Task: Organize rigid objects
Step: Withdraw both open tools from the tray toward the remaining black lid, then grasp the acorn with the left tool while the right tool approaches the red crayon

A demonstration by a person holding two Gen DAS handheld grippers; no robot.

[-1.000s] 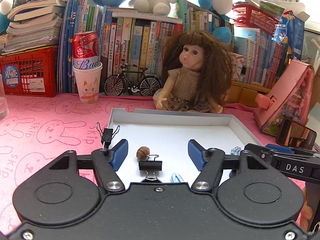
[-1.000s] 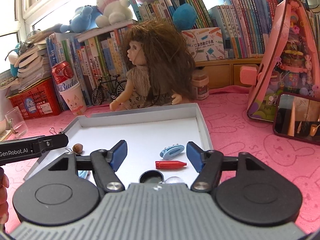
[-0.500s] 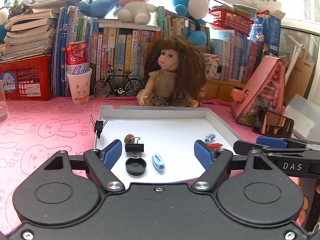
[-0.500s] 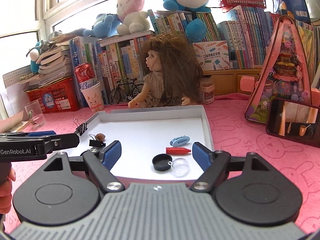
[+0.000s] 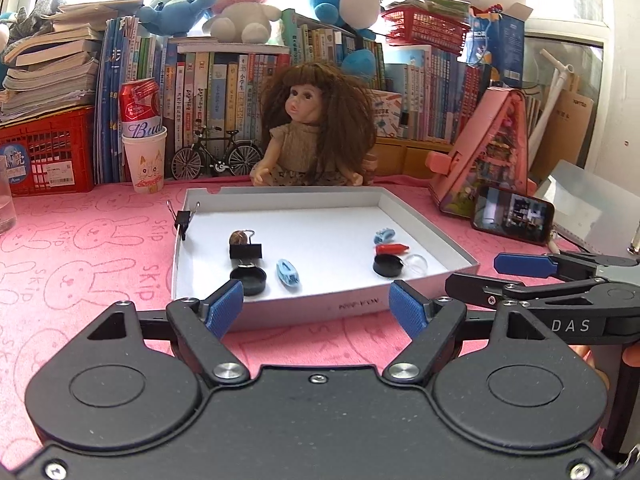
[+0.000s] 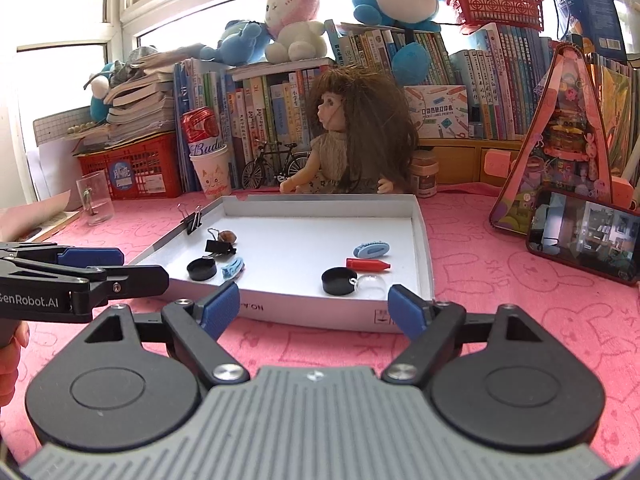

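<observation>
A shallow white tray lies on the pink cloth. On its left side are a brown nut, a black binder clip, a black cap and a pale blue clip. Toward the right sit a blue clip, a red crayon-like piece, another black cap and a clear dome. A second binder clip grips the tray's left rim. My left gripper and right gripper hover side by side just before the tray's near wall, both open with nothing between the pads.
Behind the tray sits a doll, with a model bicycle and a can in a paper cup to the left. A phone and a pink toy house stand to the right. A glass is at the far left.
Both grippers have drawn back from over the tray to its near side, so the whole tray now shows ahead of them. Their jaws have spread wider.
</observation>
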